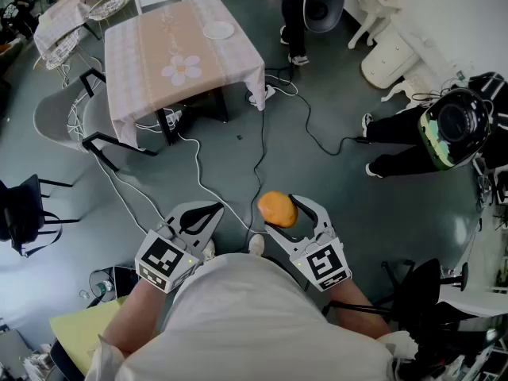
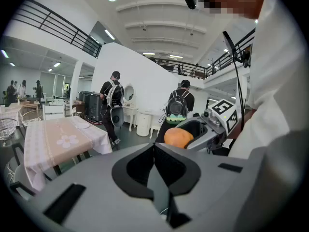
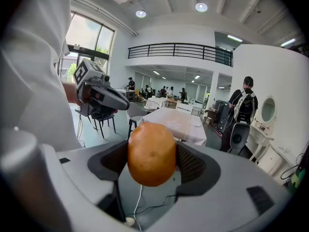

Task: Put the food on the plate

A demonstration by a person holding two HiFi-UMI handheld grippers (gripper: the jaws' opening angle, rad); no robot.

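An orange-brown, egg-shaped piece of food (image 3: 151, 152) is held across its middle between the widely spread jaws of the right gripper (image 1: 282, 213), in the air well short of the near edge of the cloth-covered table (image 1: 143, 62), near whose far right corner the white plate (image 1: 218, 30) is set. The left gripper (image 1: 216, 208) is carried empty, its jaws closed together, likewise well short of that table. The food is judged light, firm and smooth-skinned, so rolling between the pads is to be guarded against, and hold is best taken at its widest girth.
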